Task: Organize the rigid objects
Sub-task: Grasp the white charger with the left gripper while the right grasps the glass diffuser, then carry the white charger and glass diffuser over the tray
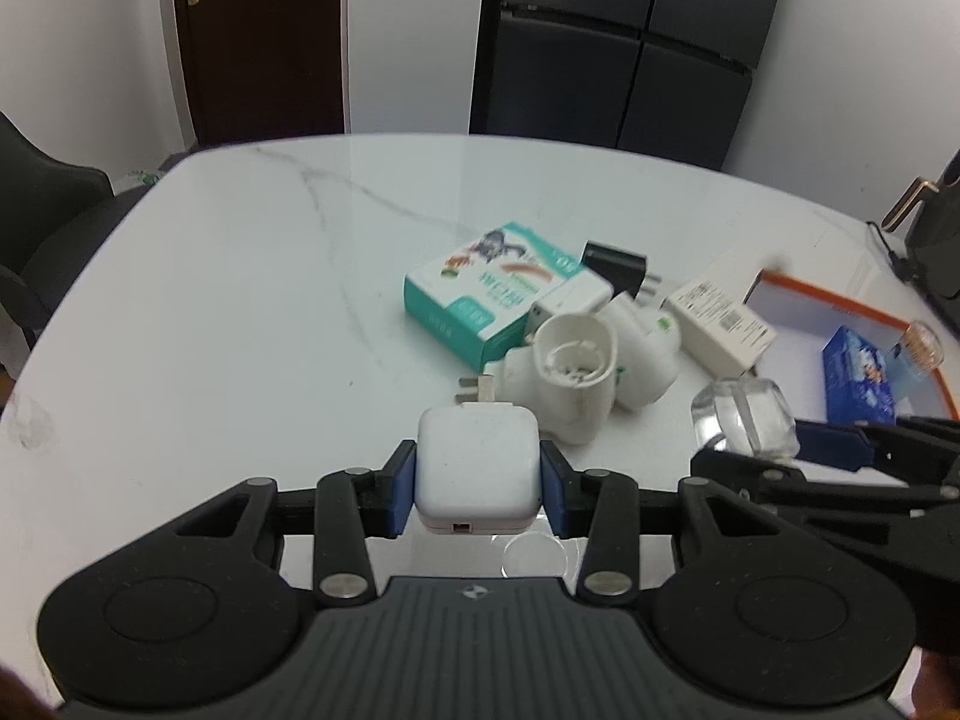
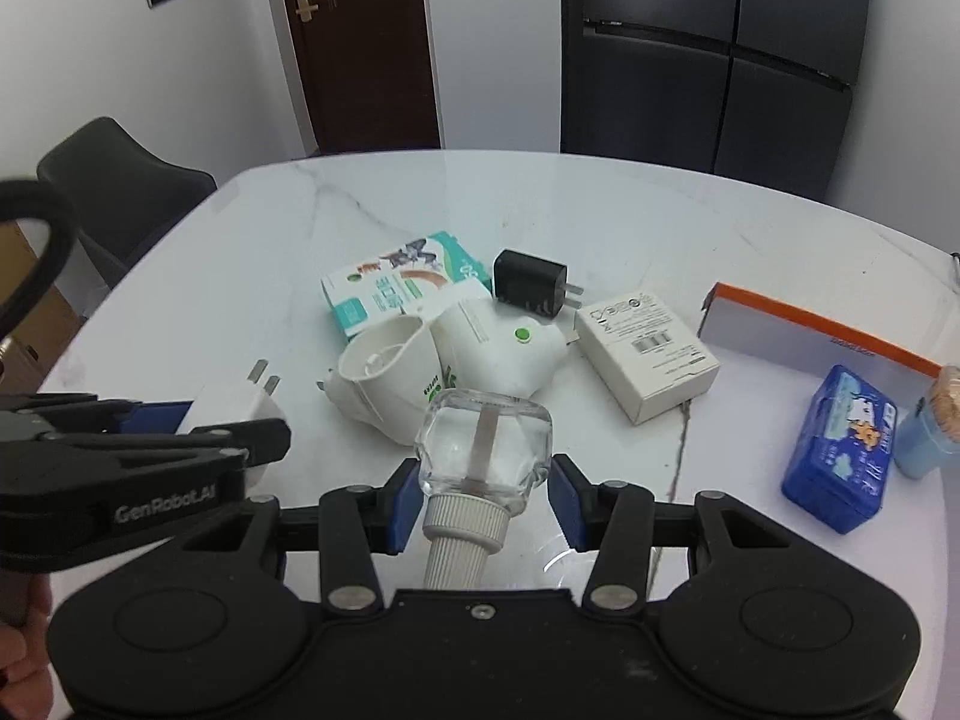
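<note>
A white marble table (image 2: 540, 204) fills most of the room's middle, with a dark chair (image 2: 126, 180) at its 10 o'clock corner. At 3 o'clock lies an orange-edged tray (image 2: 816, 324) holding a blue tissue pack (image 2: 840, 450) and a pale blue jar (image 2: 927, 432). In the middle sits a huddle: a teal box (image 2: 384, 294), touching it two white plug-in vaporizers (image 2: 384, 384) lying on their sides, a black charger (image 2: 531, 282) at 12 o'clock of them, and a cream box (image 2: 645, 354) just beside at 3 o'clock.

The left claw (image 1: 478, 483) is pinching a white charger cube (image 1: 477, 468) between its blue pads (image 1: 403, 495), prongs pointing away, lifted just above the table at 6 o'clock of the vaporizers. The right claw (image 2: 486, 495) has a clear glass bottle (image 2: 486, 450) between its pads, its ribbed white cap toward the camera; the left pad touches the glass, but whether the right pad does I cannot tell.
</note>
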